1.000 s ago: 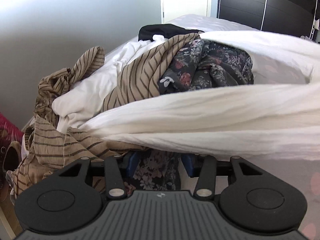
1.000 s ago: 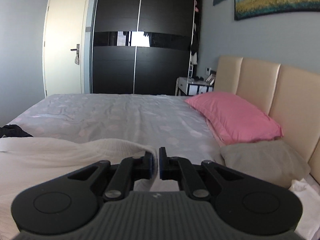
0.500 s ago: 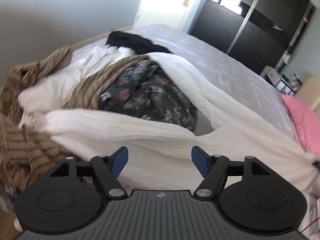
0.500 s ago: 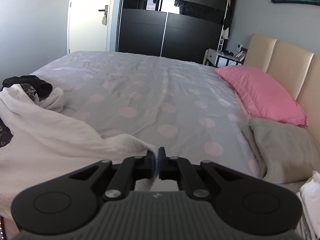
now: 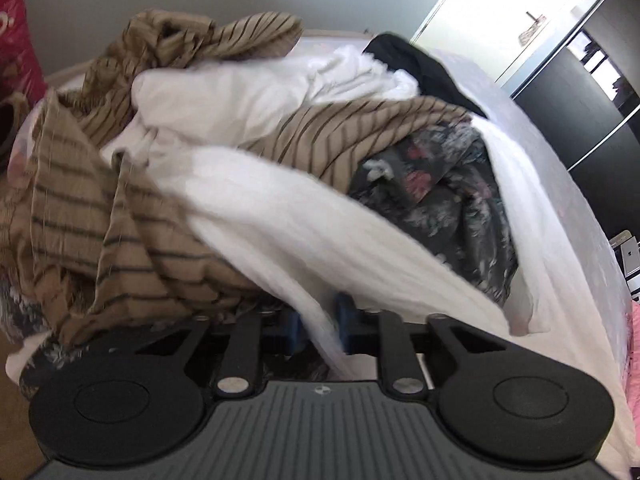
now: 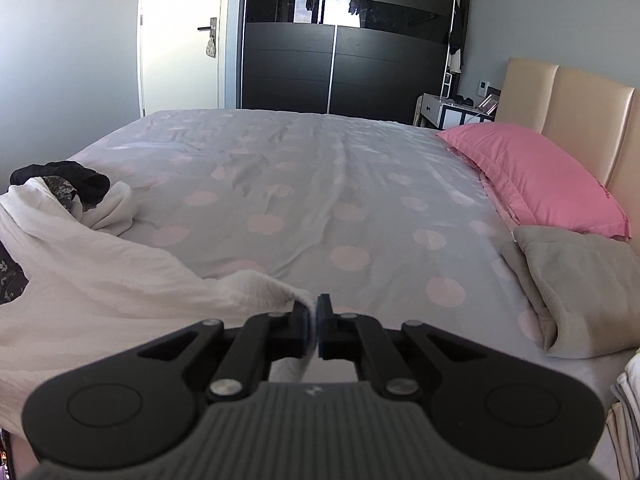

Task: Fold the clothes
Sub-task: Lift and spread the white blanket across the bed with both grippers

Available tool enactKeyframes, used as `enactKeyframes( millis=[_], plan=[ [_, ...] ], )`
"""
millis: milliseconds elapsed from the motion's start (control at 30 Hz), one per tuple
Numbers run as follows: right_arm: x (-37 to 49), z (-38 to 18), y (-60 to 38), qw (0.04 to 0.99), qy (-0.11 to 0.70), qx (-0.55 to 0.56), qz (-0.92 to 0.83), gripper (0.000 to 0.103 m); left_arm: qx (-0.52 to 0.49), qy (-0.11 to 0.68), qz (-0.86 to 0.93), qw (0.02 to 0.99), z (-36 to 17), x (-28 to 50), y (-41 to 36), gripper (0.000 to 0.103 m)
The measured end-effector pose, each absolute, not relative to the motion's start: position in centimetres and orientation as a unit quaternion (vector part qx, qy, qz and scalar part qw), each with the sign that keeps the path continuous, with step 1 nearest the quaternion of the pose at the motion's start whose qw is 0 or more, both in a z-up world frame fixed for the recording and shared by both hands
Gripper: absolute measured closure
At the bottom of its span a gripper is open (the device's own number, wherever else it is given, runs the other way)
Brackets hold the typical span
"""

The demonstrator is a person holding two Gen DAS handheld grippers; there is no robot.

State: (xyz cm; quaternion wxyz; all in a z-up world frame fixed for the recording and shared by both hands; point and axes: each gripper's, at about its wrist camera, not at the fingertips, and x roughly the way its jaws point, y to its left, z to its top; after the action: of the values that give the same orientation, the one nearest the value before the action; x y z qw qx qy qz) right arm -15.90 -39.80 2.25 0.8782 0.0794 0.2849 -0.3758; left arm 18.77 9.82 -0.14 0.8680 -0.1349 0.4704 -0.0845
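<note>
Left wrist: white garment (image 5: 320, 236), soft, light, crinkled; left gripper (image 5: 318, 330) closing on its edge at 6 o'clock; right gripper (image 6: 313, 326) pinches its corner.

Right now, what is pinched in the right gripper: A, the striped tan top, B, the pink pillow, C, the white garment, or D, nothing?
C: in the right wrist view the right gripper is shut on a corner of the white garment, well clear of the pink pillow.

Home bedroom: bed (image 6: 320, 184), wardrobe (image 6: 344, 40)
</note>
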Motion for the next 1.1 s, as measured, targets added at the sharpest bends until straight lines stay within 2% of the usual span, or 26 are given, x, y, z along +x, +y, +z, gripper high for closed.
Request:
enactKeyframes(
  millis=[100,333,500,667,833,933,1100],
  plan=[
    [-15.9,2.6,-39.8,0.879,0.278,0.073,-0.380,0.099,-0.070,0.422,-0.104,0.898,2.6,17.4,7.6,0.099],
    [-17.3,7.2,-40.6,0.874,0.201,0.044,-0.440,0.100,-0.046,0.361,-0.177,0.914,9.0,15.2,5.1,0.101],
    [-18.1,11.7,-40.5,0.881,0.154,0.023,-0.447,0.100,-0.035,0.263,-0.279,0.923,16.1,11.8,1.0,0.101],
    [-19.5,15.5,-40.0,0.873,0.090,0.013,-0.480,0.100,-0.020,0.239,-0.340,0.909,20.8,10.2,-3.6,0.101],
    [-21.6,16.9,-40.4,0.857,0.068,0.020,-0.510,0.100,0.002,0.268,-0.382,0.884,20.0,9.0,-5.9,0.101],
    [-21.8,14.7,-40.9,0.852,0.117,0.019,-0.510,0.100,0.029,0.318,-0.389,0.864,16.7,9.0,-6.6,0.101],
    [-21.3,8.0,-42.0,0.843,0.224,0.050,-0.486,0.100,0.086,0.409,-0.371,0.829,8.9,10.2,-6.9,0.100]
  ],
)
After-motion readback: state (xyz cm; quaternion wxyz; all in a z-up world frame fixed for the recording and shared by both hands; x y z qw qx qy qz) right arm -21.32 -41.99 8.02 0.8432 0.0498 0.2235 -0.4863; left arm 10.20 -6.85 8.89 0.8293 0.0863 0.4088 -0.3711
